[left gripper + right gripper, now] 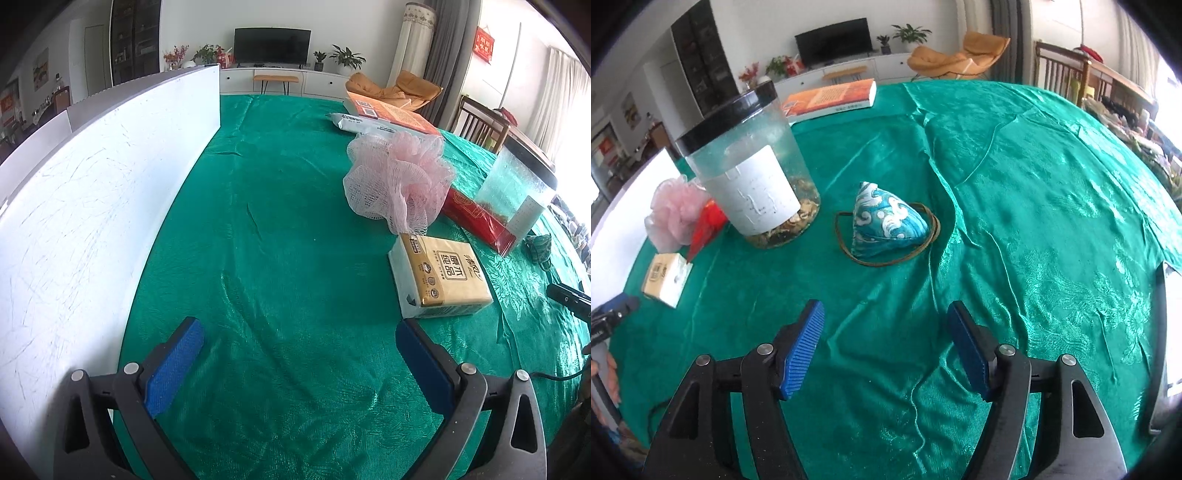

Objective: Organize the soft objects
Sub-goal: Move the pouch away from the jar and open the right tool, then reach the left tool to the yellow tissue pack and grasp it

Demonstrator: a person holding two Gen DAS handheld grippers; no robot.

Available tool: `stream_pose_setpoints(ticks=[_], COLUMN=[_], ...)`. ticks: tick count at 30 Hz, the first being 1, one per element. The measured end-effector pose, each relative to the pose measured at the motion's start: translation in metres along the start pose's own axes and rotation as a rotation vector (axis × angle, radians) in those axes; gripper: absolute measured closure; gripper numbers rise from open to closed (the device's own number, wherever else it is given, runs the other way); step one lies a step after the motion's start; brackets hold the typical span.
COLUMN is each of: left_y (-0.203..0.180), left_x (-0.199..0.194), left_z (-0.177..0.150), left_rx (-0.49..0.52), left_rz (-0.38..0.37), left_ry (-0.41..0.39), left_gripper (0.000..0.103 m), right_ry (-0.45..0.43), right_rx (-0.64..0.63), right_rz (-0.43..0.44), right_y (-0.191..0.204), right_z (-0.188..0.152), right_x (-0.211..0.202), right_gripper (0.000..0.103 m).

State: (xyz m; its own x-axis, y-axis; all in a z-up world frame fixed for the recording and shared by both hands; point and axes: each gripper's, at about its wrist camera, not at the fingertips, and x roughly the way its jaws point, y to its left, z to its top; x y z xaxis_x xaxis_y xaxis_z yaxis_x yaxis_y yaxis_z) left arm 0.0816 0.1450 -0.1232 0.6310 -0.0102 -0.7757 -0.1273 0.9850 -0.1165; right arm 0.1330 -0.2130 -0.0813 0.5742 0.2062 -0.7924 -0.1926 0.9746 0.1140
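Through my left wrist camera, my left gripper [299, 365] hangs over the green tablecloth [280, 229] with its blue pads spread wide and nothing between them. A tall white board [92, 206] stands along the left side of the cloth. Off to the right lies a tan tissue pack [441, 275], and just behind it, touching its far corner, sits a pink mesh bath pouf [399, 181]. Beyond the pouf are a white wipes pack [360, 123] and an orange book [391, 112]; to its right a red packet [476, 221] lies beside a clear jar [515, 188]. Through my right wrist camera, my right gripper [886, 345] is also open with its pads well apart, gripping nothing, only cloth beneath it. Ahead of it, apart from the fingers, rests a teal patterned cloth pouch [888, 221], shaped like a pyramid, with a thin brown cord looped around its base. Left of the pouch stands the clear jar with a black lid and white label, and past it I see the pouf, the red packet and the tissue pack near the board.
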Motion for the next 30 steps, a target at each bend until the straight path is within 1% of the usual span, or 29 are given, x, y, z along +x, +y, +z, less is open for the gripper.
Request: stream_pose_setpoints(ticks=[5, 16, 17, 19, 21, 23, 24, 27, 29, 30], left_y=[-0.002, -0.005, -0.005, -0.008, -0.014, -0.028, -0.039, -0.074, -0.093, -0.1], left_x=[0.0, 0.001, 0.0, -0.004, -0.014, -0.023, -0.025, -0.022, -0.013, -0.008], left_z=[0.0, -0.001, -0.001, -0.001, -0.004, -0.006, -0.005, 0.007, 0.02, 0.028], left_rx=[0.009, 0.023, 0.028, 0.055, 0.091, 0.167, 0.221, 0.387, 0.469, 0.496], left_rz=[0.011, 0.026, 0.016, -0.062, -0.16, -0.232, -0.249, -0.259, -0.267, -0.284], left_ry=[0.005, 0.012, 0.012, 0.004, -0.009, -0.017, -0.013, 0.024, 0.046, 0.057], left_gripper=[0.0, 0.0, 0.0, 0.0, 0.0, 0.0, 0.0, 0.0, 0.0, 0.0], right_ry=[0.003, -0.001, -0.001, 0.0, 0.003, 0.003, 0.003, 0.003, 0.003, 0.003], right_rx=[-0.073, -0.068, -0.068, -0.069, -0.071, -0.072, -0.072, -0.072, -0.072, -0.072], right_rz=[-0.081, -0.083, -0.082, -0.08, -0.076, -0.075, -0.075, -0.075, -0.075, -0.075], right_y=[0.007, 0.005, 0.005, 0.006, 0.008, 0.008, 0.008, 0.008, 0.008, 0.008], right_z=[-0.006, -0.006, -0.006, -0.006, -0.005, -0.005, -0.005, -0.005, -0.005, -0.005], right_x=[0.006, 0.007, 0.008, 0.007, 0.007, 0.008, 0.008, 0.008, 0.008, 0.008], right_gripper=[0.023, 0.019, 0.019, 0.017, 0.016, 0.016, 0.016, 0.015, 0.015, 0.015])
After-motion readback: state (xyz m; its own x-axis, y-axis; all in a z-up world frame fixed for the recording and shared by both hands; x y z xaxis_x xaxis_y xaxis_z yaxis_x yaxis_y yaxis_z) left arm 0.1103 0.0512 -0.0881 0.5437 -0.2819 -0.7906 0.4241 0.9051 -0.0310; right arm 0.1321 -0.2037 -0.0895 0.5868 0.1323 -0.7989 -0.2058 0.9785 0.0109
